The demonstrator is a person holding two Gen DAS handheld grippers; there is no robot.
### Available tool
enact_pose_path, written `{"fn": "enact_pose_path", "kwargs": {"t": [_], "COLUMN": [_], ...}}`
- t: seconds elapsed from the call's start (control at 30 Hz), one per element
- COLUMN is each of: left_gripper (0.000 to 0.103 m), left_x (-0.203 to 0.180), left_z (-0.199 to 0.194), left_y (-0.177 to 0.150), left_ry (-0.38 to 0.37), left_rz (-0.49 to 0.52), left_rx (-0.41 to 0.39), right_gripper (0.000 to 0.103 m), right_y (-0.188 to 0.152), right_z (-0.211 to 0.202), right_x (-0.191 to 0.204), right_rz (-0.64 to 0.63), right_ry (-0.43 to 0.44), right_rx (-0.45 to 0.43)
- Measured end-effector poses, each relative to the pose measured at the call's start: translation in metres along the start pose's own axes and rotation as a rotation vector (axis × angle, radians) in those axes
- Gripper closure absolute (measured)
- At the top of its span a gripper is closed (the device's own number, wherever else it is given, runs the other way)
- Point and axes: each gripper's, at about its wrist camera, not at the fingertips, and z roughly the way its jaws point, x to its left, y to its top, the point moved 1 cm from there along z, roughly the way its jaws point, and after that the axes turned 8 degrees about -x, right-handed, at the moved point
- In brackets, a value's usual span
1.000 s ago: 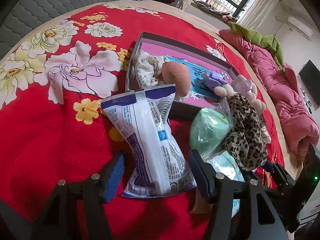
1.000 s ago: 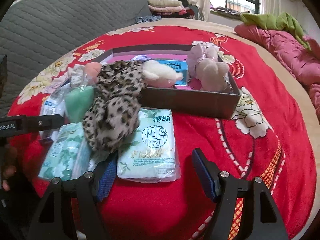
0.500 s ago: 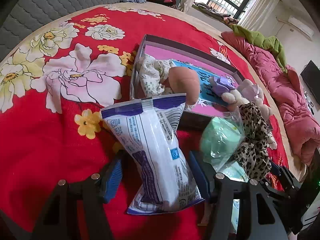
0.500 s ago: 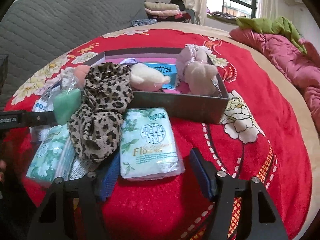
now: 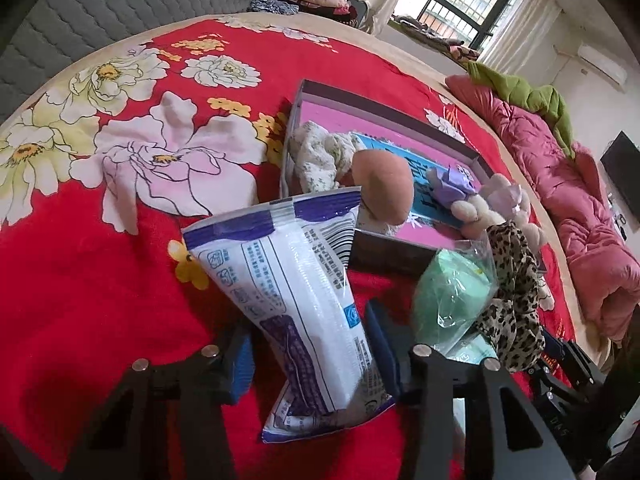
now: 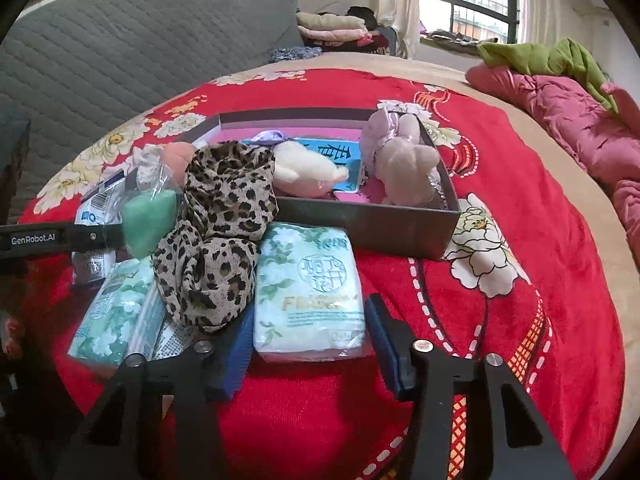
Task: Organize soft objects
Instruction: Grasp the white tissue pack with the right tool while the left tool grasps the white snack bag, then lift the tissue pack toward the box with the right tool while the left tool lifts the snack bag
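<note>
My left gripper [image 5: 314, 346] is shut on a white and purple plastic pack [image 5: 294, 292] and holds it tilted above the red bedspread. A dark tray [image 5: 390, 250] beyond it holds a floral cloth [image 5: 316, 156], a peach plush [image 5: 384, 186] and a purple plush [image 5: 504, 200]. My right gripper [image 6: 308, 336] is open around a green tissue pack [image 6: 310, 288] lying on the bed in front of the tray [image 6: 360, 220]. A leopard scarf [image 6: 220, 232] and a bagged green item [image 6: 150, 220] lie to its left.
Another tissue pack [image 6: 116, 312] lies at the left under the scarf. A pink quilt [image 6: 580, 128] with a green cloth runs along the bed's right side. A grey headboard [image 6: 120, 60] and folded clothes [image 6: 332, 28] stand behind.
My left gripper has closed on the white and purple pack and lifted it toward the tray. My right gripper has moved forward so its fingers flank the green tissue pack.
</note>
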Motion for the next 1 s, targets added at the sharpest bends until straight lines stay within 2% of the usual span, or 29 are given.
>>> {"fn": "enact_pose_path", "kwargs": {"t": [0.2,0.47,0.53,0.63,1.0], "left_gripper": [0.057,0.057,0.057,0.057,0.057], "left_x": [0.001,-0.003,-0.004,-0.006,-0.015], "left_z": [-0.008,-0.021,-0.024,-0.028,-0.048], "left_y": [0.000,-0.001,-0.001,-0.002,0.002], "left_ry": [0.004,-0.006,-0.009,-0.013,-0.026], "left_rz": [0.007,0.027,0.028,0.030,0.071], "left_rx": [-0.025,-0.050,-0.059,-0.071,-0.138], "right_gripper": [0.053,0.049,0.050,0.056,0.056], "right_y": [-0.004,-0.006,-0.006,-0.004,0.006], "right_z": [0.006,0.016,0.016,0.013,-0.017], "right_x": [-0.004,-0.003,-0.004,-0.006,-0.035], "right_rz": [0.021,-0.001,0.010,0.015,0.102], "right_ry": [0.018,0.013,0.021,0.022,-0.032], "right_rx": [0.044,0.053,0.052,0.046,-0.033]}}
